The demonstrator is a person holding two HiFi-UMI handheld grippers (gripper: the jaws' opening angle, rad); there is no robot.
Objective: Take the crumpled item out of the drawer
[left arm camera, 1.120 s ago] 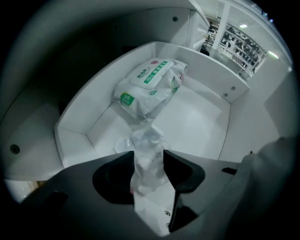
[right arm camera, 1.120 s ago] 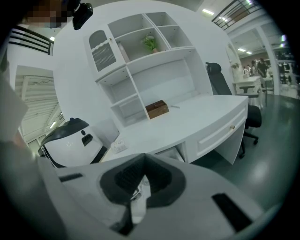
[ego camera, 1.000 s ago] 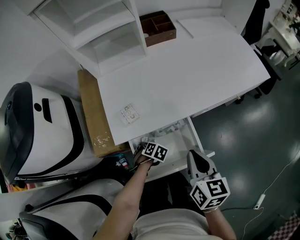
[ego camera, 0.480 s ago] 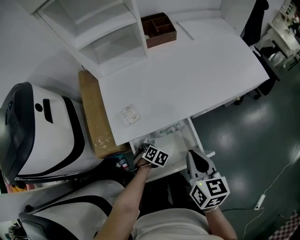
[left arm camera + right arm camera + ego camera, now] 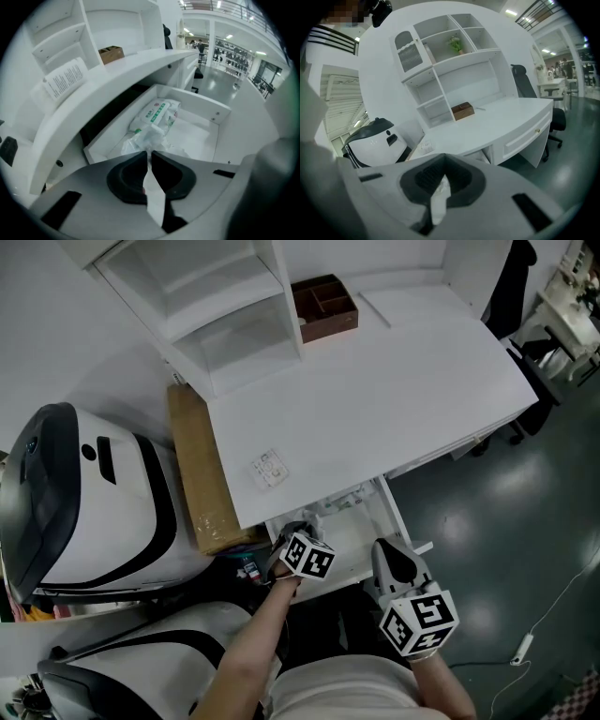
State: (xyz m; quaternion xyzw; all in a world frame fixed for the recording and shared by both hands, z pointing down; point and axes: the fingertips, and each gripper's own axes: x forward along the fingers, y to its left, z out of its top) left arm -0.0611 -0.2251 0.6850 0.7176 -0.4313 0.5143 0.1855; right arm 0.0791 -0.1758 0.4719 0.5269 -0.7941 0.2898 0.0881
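White drawer point(image 5: 201, 105) stands open below the bench point(image 5: 394, 399) edge; my left tongs point(image 5: 149, 153) pinch crumpled plastic point(image 5: 146, 137) near its front lip. My right tongs point(image 5: 442, 161) hover clenched off its right corner.

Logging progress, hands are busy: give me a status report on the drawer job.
Left gripper shut on crumpled plastic inside open drawer. Right gripper shut, empty. Packet lies behind the plastic; nothing over it.
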